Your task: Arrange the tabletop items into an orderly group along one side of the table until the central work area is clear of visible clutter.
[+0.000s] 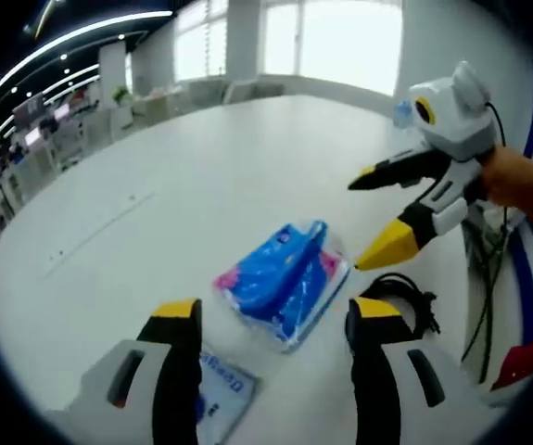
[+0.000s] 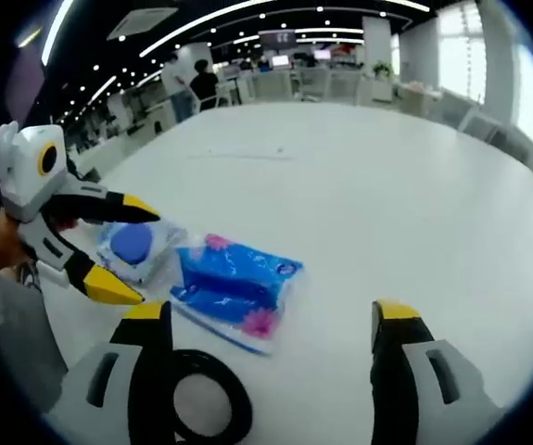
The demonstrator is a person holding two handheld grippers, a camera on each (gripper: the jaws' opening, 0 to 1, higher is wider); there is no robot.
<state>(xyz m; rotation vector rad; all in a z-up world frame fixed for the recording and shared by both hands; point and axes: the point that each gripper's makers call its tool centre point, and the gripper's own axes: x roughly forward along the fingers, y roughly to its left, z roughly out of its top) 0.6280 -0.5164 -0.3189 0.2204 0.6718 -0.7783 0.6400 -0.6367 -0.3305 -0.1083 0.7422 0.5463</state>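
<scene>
In the left gripper view, the left gripper point(image 1: 275, 324) is seen rising from the bottom with its two yellow-tipped jaws spread wide apart and nothing held between them. Just beyond the jaw tips a blue packet point(image 1: 280, 278) with pink corners, wrapped in clear plastic, is lying flat on the white table point(image 1: 201, 176). Under the left-hand jaw a flat white card point(image 1: 222, 394) with blue print is partly covered; the writing on it is too blurred to be read. A coiled black cable point(image 1: 405, 297) is lying near the table's right-hand edge, just beside the right-hand jaw. The right gripper point(image 1: 377, 213) is seen entering from the right, held by a hand point(image 1: 516, 181), with its jaws parted and empty above the packet's far end. Bright windows are seen beyond the table's far edge.

In the right gripper view, the right gripper point(image 2: 271, 324) is shown with its jaws spread wide and gripping nothing. The same blue packet point(image 2: 234, 287) is seen lying near the table's point(image 2: 359, 185) near edge, ahead of the left-hand jaw; no lettering on it can be made out. Beside it, on its left, a clear wrapper with a round blue item point(image 2: 134, 246) inside is revealed. The black cable point(image 2: 206, 399) is seen as a loop against the left-hand jaw. The left gripper point(image 2: 141, 255) comes in from the left with its jaws open around the round blue item's wrapper; whether they touch it cannot be told. Far behind, an office with ceiling lights and a standing person point(image 2: 201, 88) is seen.
</scene>
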